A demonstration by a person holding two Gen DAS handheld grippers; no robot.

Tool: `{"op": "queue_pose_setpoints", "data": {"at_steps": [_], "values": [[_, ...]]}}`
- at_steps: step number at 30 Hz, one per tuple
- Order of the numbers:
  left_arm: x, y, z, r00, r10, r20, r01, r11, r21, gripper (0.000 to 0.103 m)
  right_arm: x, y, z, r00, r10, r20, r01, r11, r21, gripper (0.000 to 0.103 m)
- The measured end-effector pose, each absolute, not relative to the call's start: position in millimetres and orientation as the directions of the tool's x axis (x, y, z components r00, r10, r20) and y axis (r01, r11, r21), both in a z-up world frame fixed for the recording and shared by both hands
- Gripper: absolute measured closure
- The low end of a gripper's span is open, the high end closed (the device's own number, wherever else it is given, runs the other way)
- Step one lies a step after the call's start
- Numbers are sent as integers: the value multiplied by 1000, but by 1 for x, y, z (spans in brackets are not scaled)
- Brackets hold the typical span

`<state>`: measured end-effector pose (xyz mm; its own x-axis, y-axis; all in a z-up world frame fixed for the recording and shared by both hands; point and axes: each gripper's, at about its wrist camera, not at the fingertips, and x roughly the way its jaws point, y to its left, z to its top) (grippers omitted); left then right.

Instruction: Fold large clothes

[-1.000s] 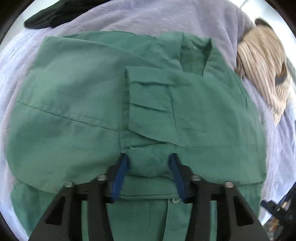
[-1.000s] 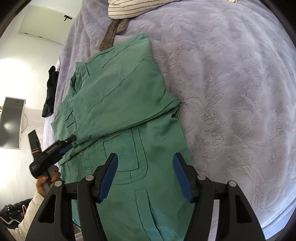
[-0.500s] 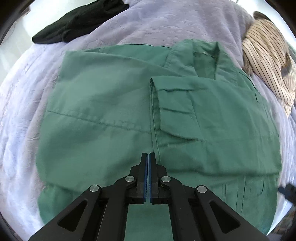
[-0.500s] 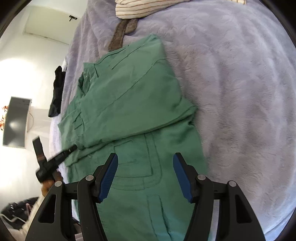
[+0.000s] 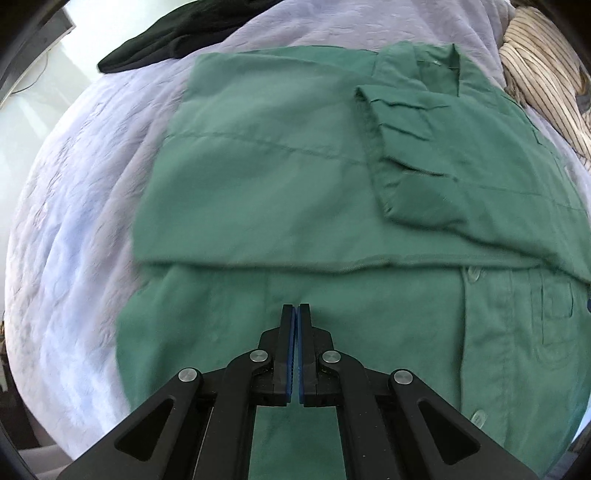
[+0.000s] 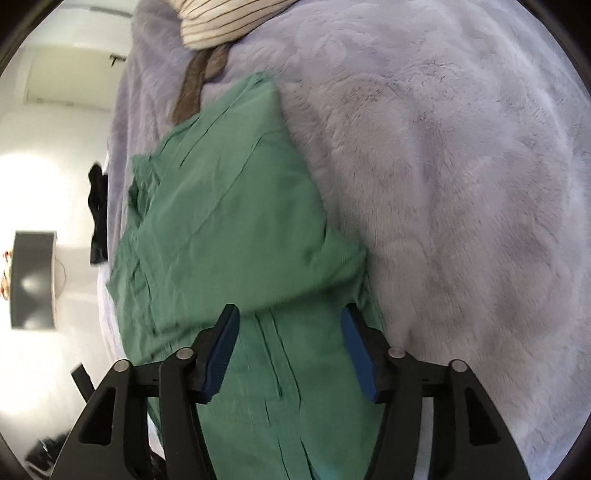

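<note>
Green cloth fills the near part of both views: a large green shirt (image 5: 258, 177) lies on the bed's lilac plush blanket (image 6: 461, 166). Nearest the left camera, the left hand-held gripper (image 5: 296, 314) has its blue pads pressed together with nothing between them, above the shirt's lower front. The right hand-held gripper (image 6: 288, 332) stands fairly wide, its jaws closing slightly, over the shirt's lower part near its edge, gripping nothing.

Farther out, the upper part is already folded: a sleeve (image 5: 413, 155) lies doubled over the chest, and a side panel is laid across, making a straight edge just beyond the left fingertips. The lower part, with its buttons (image 5: 472, 273), is still spread flat, so by my judgement the fold is roughly half done; the bottom remains to be brought up.

Beyond, a striped garment (image 5: 546, 74) and a black garment (image 5: 177, 33) wait.
</note>
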<state>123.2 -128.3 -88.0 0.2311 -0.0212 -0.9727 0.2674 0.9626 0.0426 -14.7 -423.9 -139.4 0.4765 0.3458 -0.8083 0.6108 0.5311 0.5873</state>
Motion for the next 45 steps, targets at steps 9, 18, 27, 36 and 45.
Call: {"op": "queue_pose_setpoints", "data": {"at_steps": [9, 18, 27, 36, 45], "values": [[117, -67, -82, 231, 43, -972, 92, 994, 65, 101, -23, -400, -130, 426, 365, -828, 573, 599, 559, 38], [96, -60, -84, 207, 68, -976, 87, 992, 88, 101, -26, -384, -121, 408, 380, -830, 543, 630, 555, 34], [56, -66, -66, 217, 5, -976, 64, 998, 19, 75, -41, -366, -102, 362, 396, -844, 503, 679, 535, 21], [15, -76, -79, 226, 11, -974, 84, 996, 31, 0, -60, -348, -96, 274, 422, -864, 478, 720, 503, 21], [-8, -73, -117, 192, 55, -980, 143, 986, 84, 0, -76, -327, -70, 294, 413, -862, 458, 731, 507, 10]]}}
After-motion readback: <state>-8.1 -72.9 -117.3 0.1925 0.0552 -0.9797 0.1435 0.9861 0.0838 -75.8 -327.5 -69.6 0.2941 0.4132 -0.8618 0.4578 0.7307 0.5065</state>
